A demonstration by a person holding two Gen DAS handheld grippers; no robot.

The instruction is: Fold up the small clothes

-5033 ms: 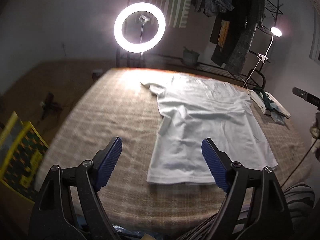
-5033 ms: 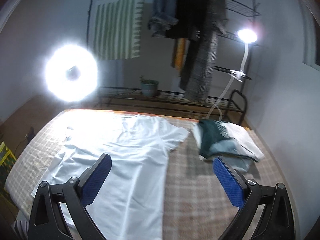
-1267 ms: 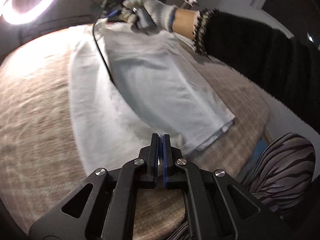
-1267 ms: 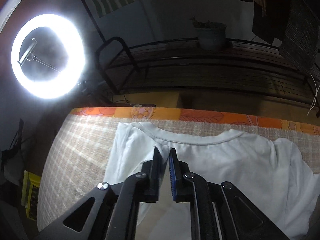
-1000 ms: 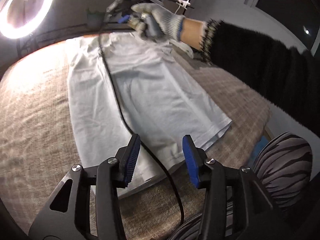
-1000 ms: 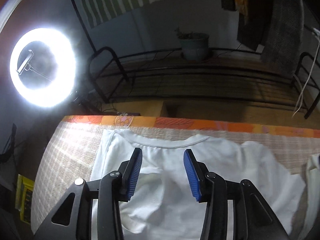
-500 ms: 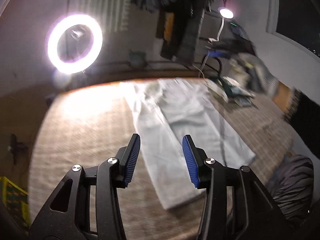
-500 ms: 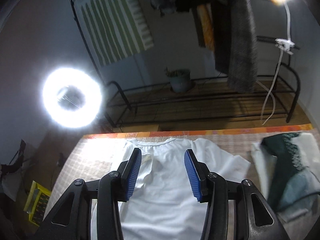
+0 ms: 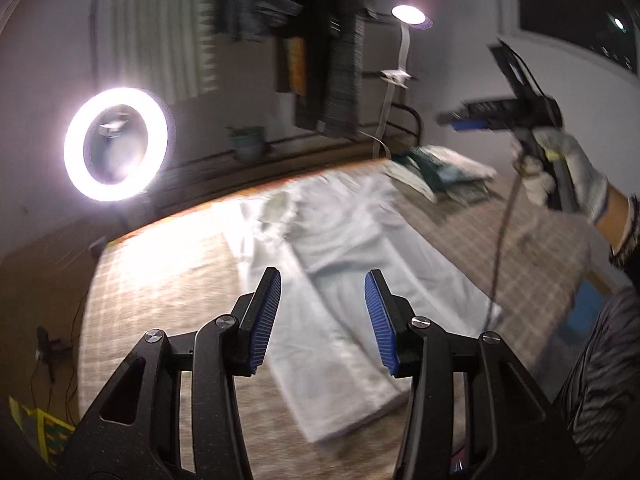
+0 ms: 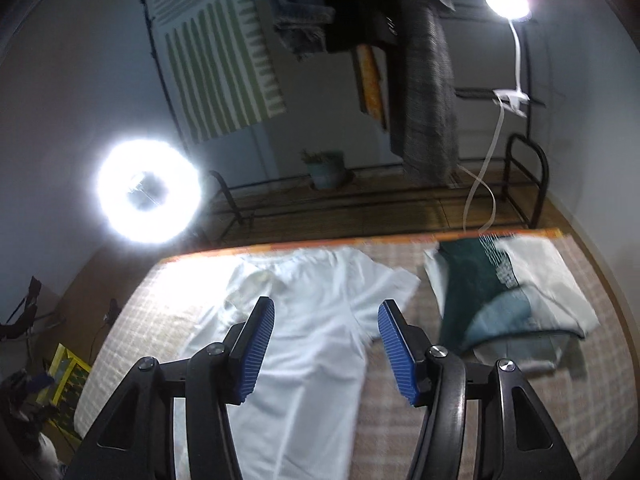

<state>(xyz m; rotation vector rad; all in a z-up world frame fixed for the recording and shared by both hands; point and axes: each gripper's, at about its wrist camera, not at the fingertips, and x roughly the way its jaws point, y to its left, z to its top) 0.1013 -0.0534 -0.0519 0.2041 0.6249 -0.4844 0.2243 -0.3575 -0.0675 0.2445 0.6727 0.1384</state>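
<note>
Motion-blurred white T-shirt (image 9: 352, 280) (hem especially)

White shirt (image 9: 352, 280) on bed (image 9: 160, 288) — one side folded.

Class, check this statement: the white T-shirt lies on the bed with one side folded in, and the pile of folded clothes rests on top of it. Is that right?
One error: the pile of folded clothes lies beside the white T-shirt, on the bed, apart from it. The right wrist view shows this.

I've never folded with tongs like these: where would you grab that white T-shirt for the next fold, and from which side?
Probably the unfolded sleeve of the white T-shirt, at its outer edge, coming in from the side toward the stack of folded clothes. That sleeve still sticks out flat on the bed, while the other side already looks folded inward, so a thin free edge is there to pinch.
</note>
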